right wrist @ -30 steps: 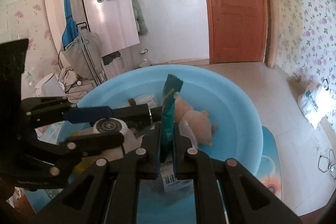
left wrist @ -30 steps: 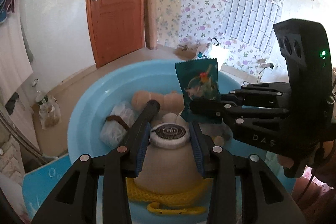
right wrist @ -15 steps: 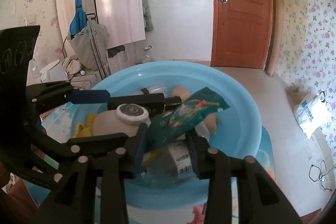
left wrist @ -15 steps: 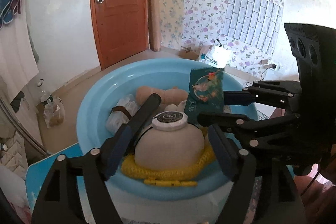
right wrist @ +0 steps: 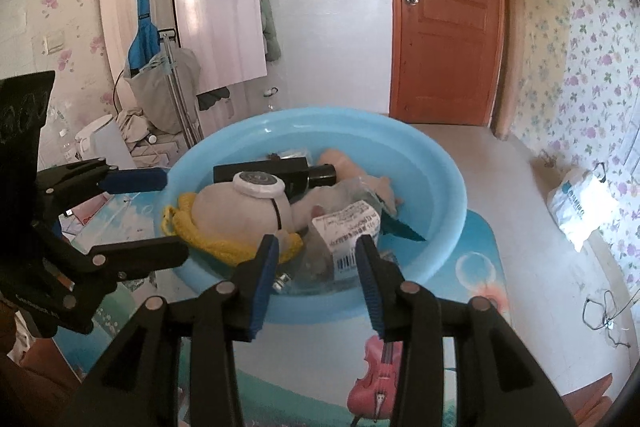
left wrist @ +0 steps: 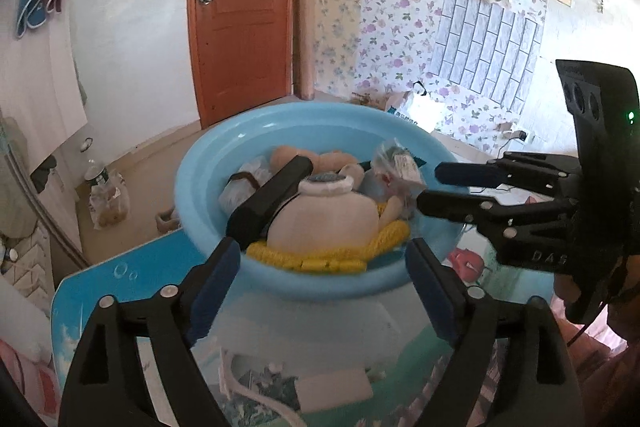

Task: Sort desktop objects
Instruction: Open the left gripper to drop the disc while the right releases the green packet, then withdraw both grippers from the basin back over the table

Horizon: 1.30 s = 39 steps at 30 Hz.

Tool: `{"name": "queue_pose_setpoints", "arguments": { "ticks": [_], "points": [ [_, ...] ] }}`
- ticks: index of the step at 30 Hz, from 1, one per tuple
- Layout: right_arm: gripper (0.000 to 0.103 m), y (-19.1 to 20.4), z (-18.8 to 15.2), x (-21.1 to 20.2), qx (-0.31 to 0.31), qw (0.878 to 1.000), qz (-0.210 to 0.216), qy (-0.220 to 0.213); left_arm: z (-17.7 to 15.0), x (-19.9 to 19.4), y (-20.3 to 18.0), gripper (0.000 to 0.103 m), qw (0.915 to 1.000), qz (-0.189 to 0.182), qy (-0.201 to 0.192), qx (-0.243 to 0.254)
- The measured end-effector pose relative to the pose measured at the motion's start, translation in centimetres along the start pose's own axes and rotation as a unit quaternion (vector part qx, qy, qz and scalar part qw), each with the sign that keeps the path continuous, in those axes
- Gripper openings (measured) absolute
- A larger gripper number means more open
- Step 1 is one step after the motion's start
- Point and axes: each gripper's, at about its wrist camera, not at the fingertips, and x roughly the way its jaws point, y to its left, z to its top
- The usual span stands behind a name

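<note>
1. Basin point(left wrist: 208, 187): light blue.
2. Cord point(left wrist: 320, 259) in it: yellow.
3. Jar point(right wrist: 236, 211): beige, with a white lid point(right wrist: 258, 183) bearing a dark round mark.
4. Box point(left wrist: 272, 203): black.
5. Tablecloth point(right wrist: 480, 267): blue sky print with bubbles, a flower and a red violin.
6. Left gripper point(left wrist: 322, 279), right gripper point(right wrist: 316, 267): black, blue pads.
7. Door point(right wrist: 448, 15): reddish-brown.
8. Wallpaper point(left wrist: 400, 7): white with pink and purple flowers.

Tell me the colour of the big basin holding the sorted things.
Light blue basin, clearest in the right wrist view.
</note>
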Motion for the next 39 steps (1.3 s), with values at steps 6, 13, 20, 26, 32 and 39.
{"name": "queue_pose_setpoints", "arguments": {
  "ticks": [6,13,20,26,32,39],
  "points": [
    [0.051,0.8,-0.3,-0.6,0.001,1.0,-0.003,-0.007,-1.3,-1.0,0.6,0.088,0.9998,0.009,0.002,-0.018],
    [0.062,2.0,-0.9,-1.3,0.0,1.0,-0.01,-0.023,-2.7,-1.6,1.0,0.088,0.9993,0.023,0.013,-0.028],
    [0.068,2.6,-1.0,-1.8,-0.008,1.0,-0.016,-0.016,-4.6,-3.0,2.7,0.096,0.9967,0.041,0.025,-0.065],
    [0.074,2.9,-2.2,-2.0,0.007,1.0,-0.006,0.003,-6.6,-3.5,4.1,0.096,0.9941,0.055,0.039,-0.086],
    [0.074,3.6,-4.2,-0.6,0.018,0.998,0.018,0.054,-7.8,-3.2,4.7,0.096,0.9923,0.067,0.059,-0.086],
    [0.074,4.4,-4.2,-0.1,0.022,0.997,0.035,0.067,-8.4,-2.6,4.5,0.096,0.9931,0.064,0.07,-0.07]
  ]
}}
